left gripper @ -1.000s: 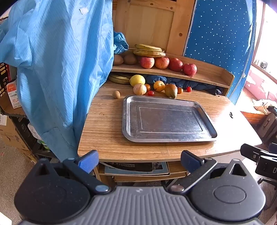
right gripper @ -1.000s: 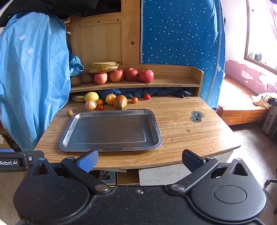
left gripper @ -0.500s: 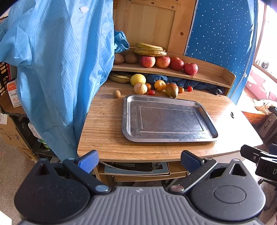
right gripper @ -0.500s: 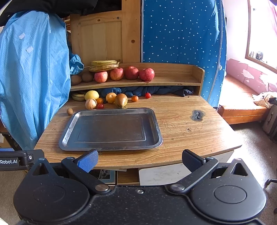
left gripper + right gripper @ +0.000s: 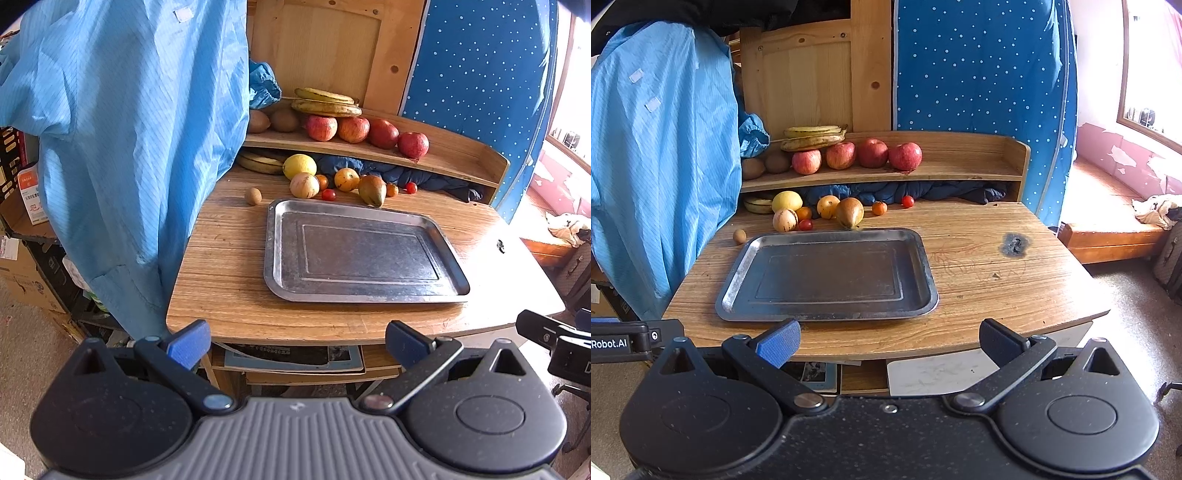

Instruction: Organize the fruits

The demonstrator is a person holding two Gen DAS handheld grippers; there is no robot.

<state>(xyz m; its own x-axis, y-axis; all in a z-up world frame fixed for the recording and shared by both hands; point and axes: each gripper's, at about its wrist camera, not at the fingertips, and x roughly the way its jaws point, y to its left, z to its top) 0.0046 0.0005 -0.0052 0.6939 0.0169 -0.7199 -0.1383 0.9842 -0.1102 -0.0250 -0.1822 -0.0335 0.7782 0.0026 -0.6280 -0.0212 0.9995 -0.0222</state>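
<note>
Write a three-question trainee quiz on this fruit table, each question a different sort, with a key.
1. True or false: the metal tray already holds fruit.
2. Multiple choice: how many red apples sit in the row on the upper shelf? A) two B) four C) six
3. Fill in: the small brown kiwi lies alone on the table, off the tray's far ____ corner as the right wrist camera sees it.

Key: 1 false, the tray is bare. 2 B. 3 left. Both the left gripper and the right gripper have their jaws open and hold nothing.
</note>
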